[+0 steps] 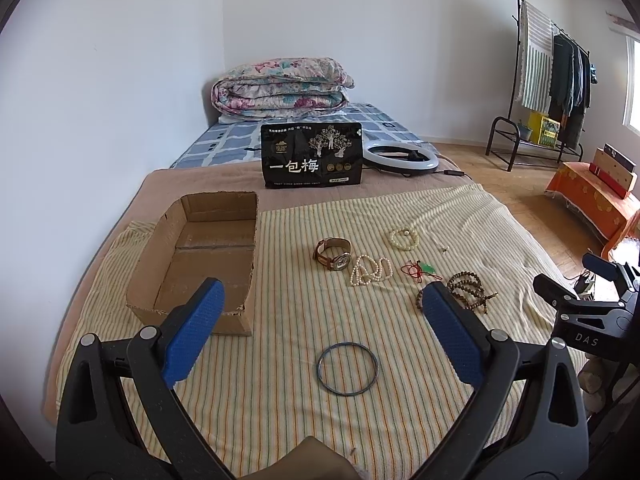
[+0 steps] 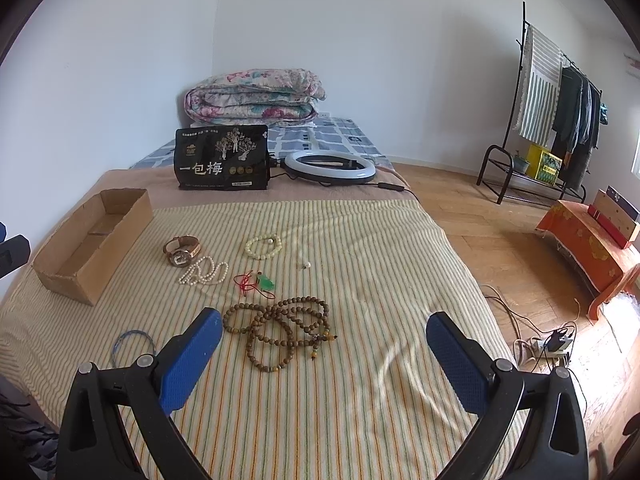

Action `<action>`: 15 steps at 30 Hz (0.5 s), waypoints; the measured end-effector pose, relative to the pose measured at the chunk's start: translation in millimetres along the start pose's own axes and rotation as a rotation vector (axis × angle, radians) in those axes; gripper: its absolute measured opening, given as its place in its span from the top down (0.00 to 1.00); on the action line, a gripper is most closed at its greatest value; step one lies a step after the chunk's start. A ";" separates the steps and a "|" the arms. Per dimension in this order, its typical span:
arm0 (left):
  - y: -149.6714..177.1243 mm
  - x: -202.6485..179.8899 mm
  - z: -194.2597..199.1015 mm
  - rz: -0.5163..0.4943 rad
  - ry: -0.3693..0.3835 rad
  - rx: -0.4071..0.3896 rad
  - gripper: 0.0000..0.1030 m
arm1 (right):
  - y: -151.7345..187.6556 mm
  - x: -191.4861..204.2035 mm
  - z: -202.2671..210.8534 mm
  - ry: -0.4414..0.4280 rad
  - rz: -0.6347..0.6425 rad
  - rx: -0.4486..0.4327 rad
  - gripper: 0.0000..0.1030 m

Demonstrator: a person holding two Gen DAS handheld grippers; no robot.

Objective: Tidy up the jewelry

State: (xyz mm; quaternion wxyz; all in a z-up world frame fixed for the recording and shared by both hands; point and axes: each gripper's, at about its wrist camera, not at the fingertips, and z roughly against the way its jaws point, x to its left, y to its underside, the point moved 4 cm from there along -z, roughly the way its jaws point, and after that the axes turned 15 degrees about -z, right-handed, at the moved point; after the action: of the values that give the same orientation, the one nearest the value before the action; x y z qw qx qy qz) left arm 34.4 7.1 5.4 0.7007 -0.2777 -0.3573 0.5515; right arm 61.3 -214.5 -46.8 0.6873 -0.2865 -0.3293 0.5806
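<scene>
1. Left gripper (image 1: 322, 312): jaws spread wide apart, nothing between them. It hangs above the striped cloth (image 1: 280, 400) that covers the near part of the bed.
2. Right gripper (image 2: 324, 338): jaws likewise wide apart and empty, held over the same cloth; its black body shows at the right edge of the left wrist view.
3. Thin blue bangle (image 1: 347, 368): lies flat on the cloth, in line with the gap of the left gripper and close in front of it. In the right wrist view it sits just left of the right gripper's left finger (image 2: 191, 360).
4. Brown wooden bead string (image 2: 280, 330): heaped in loose loops on the cloth, between and just ahead of the right gripper's fingers, nearer the left one.
5. Red cord with green pendant (image 2: 258, 282): just beyond the wooden beads, apart from them.
6. White pearl strand (image 2: 204, 274): left of the red cord, lying very close beside the brown-strapped watch (image 2: 182, 251); contact cannot be confirmed.
7. Pale bead bracelet (image 2: 263, 246): farther back, right of the watch, well apart from it. A small pale item (image 2: 306, 265) lies to its right; kind cannot be told.
8. Cardboard box (image 1: 208, 256): open-topped, empty, on the left part of the cloth, left of all the jewelry.
9. Black bag (image 1: 312, 156) with printed characters stands upright behind the cloth; a ring light (image 1: 402, 158) lies flat to its right.
</scene>
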 end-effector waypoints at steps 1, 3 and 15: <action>-2.1 0.9 0.3 0.000 -0.001 0.000 0.02 | 0.1 0.0 -0.1 0.000 0.000 0.000 0.00; -6.7 3.0 0.6 0.000 -0.003 -0.002 0.02 | 0.2 0.0 -0.2 0.000 0.001 0.001 0.00; 1.0 3.9 -0.4 0.002 -0.008 -0.012 0.02 | 2.2 -0.6 -1.4 -0.002 0.001 0.005 0.00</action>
State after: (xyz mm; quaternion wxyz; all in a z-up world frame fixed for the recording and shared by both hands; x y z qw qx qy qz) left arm 34.7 11.1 5.2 0.6970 -0.2802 -0.3631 0.5512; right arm 61.1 -214.8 -49.4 0.6874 -0.2845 -0.3281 0.5821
